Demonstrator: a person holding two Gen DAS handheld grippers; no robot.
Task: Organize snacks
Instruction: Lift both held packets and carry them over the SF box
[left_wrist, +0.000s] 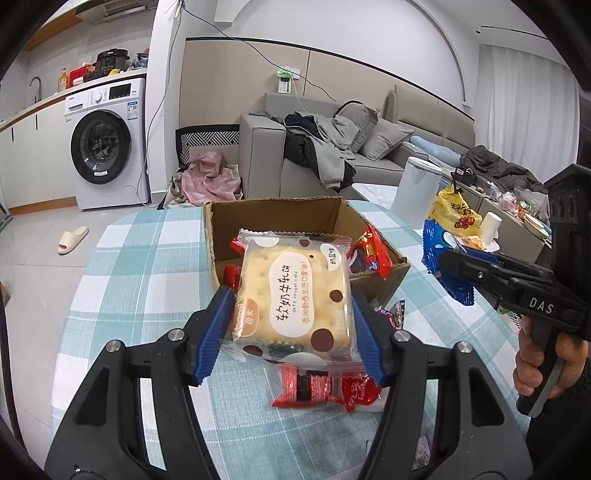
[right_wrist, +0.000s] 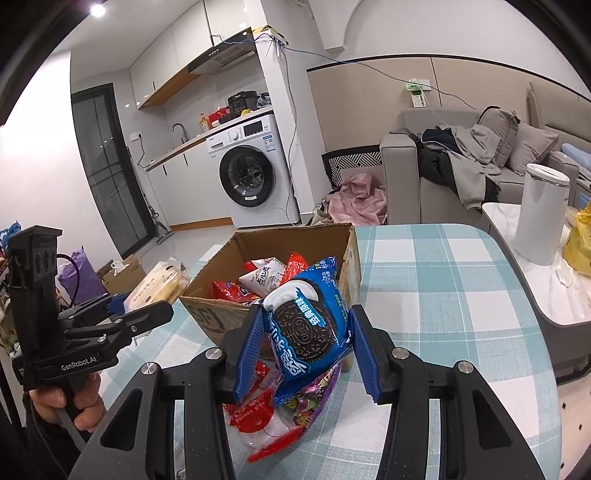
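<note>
Your left gripper (left_wrist: 291, 325) fingers clamp the cracker pack (left_wrist: 291, 291), right gripper (right_wrist: 303, 350) fingers the Oreo pack (right_wrist: 306, 325), both short of the cardboard box (left_wrist: 373, 221), ready for boxing.

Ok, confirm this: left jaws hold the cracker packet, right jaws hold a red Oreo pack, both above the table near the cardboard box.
Wrong on colour only. The right wrist view shows the Oreo pack is blue. The cracker packet, table and cardboard box are as stated.

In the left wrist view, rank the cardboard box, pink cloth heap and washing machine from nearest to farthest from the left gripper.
1. Cardboard box, on the table straight ahead of the left gripper.
2. Pink cloth heap, on the floor behind the box.
3. Washing machine, far left, against the wall.
</note>
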